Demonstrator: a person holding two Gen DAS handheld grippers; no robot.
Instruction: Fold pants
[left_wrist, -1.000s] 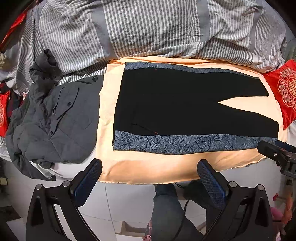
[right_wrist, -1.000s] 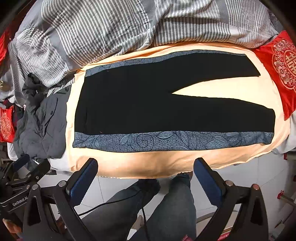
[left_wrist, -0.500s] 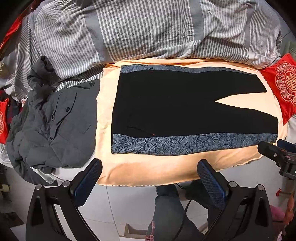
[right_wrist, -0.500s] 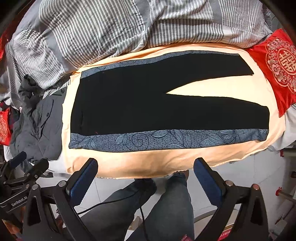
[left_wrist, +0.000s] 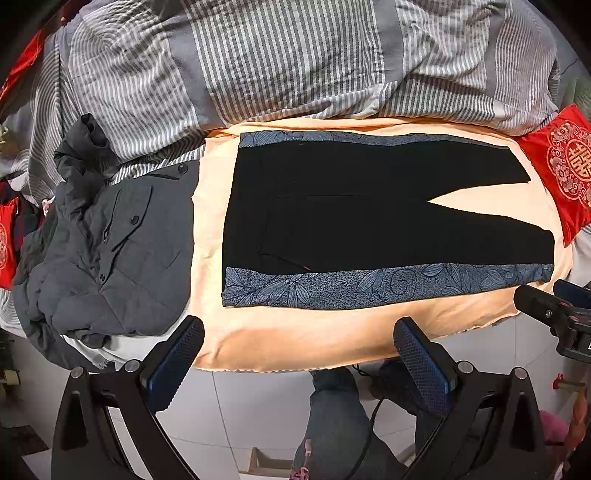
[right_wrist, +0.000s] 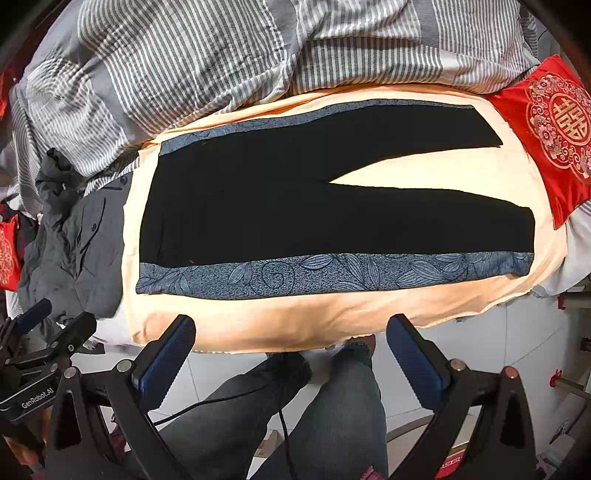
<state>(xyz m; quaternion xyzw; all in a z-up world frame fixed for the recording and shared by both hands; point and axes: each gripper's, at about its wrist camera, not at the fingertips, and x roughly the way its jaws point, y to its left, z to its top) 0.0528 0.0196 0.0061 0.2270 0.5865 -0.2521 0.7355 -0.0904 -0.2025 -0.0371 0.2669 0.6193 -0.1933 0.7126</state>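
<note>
Two grippers were held above the bed edge, over tiled floor, neither touching cloth. The left gripper (left_wrist: 297, 350) was seen with fingers spread wide and nothing between them; the right gripper (right_wrist: 290, 345) likewise. The black pants (left_wrist: 351, 225) were laid flat on a peach sheet (left_wrist: 295, 339), waist to the left, legs splayed to the right, with a blue leaf-patterned band (left_wrist: 369, 286) along the near side. A grey jacket (left_wrist: 103, 258) was noted left of the sheet, a striped duvet (left_wrist: 277, 62) behind, a red cushion (right_wrist: 546, 129) at right.
</note>
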